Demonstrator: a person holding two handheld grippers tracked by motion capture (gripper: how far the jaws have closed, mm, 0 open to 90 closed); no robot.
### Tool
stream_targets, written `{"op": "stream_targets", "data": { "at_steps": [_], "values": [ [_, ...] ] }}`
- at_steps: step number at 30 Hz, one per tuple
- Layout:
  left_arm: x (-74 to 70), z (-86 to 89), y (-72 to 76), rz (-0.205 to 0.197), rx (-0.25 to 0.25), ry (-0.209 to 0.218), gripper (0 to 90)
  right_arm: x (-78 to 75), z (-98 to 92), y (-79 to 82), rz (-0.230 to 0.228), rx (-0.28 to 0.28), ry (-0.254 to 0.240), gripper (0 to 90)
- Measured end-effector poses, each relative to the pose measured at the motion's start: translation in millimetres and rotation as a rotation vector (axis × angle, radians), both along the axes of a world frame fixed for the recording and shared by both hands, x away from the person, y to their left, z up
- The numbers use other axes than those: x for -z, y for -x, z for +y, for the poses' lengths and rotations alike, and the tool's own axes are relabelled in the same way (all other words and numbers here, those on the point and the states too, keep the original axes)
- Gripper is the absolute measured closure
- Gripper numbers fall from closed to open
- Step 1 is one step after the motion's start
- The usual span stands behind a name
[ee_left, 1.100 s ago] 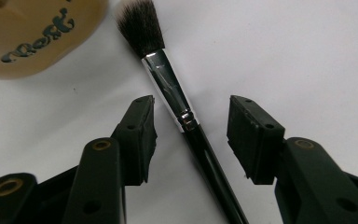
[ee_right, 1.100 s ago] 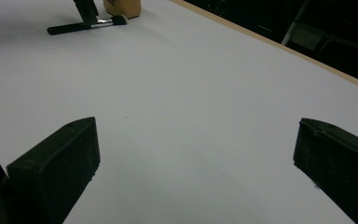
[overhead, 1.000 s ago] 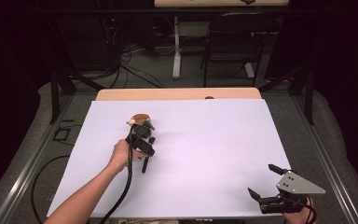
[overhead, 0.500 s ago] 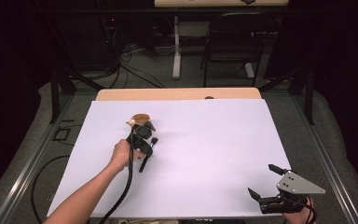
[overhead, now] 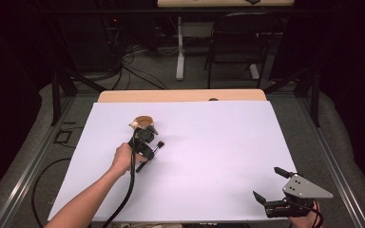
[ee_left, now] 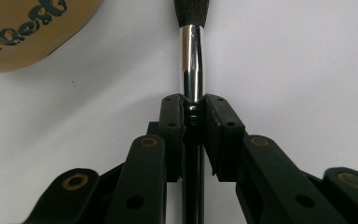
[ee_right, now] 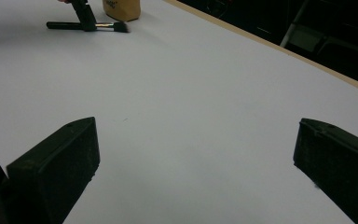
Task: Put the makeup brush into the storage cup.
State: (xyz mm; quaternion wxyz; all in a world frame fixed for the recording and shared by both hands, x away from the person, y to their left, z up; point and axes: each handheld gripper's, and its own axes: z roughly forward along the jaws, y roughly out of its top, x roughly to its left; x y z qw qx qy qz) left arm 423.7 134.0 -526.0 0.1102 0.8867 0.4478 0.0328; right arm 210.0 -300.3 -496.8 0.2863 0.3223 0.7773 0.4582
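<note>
In the high view the left gripper (overhead: 145, 142) sits on the brush (overhead: 148, 156), which lies on the white surface (overhead: 218, 142) just beside the tan pouch (overhead: 142, 122). In the left gripper view its fingers (ee_left: 172, 126) have just been closing and now pinch the black handle below the chrome ferrule — lift straight up, keeping the bristles clear of the pouch. In the right gripper view the right gripper (ee_right: 191, 163) waits well apart, fingers spread wide — leave it parked.
</note>
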Motion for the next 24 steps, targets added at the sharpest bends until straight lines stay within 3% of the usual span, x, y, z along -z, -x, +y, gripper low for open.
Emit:
{"op": "stream_targets", "data": {
  "at_steps": [10,24],
  "values": [
    [-0.5,-3.5,1.4,-0.013,0.033,-0.034,78.0,0.1,-0.1,0.2,0.004,0.0,-0.001,0.0],
    [-6.4,-2.0,8.3,-0.061,0.063,0.022,78.2,0.1,0.1,-0.3,0.005,0.0,0.001,0.0]
  ]
}}
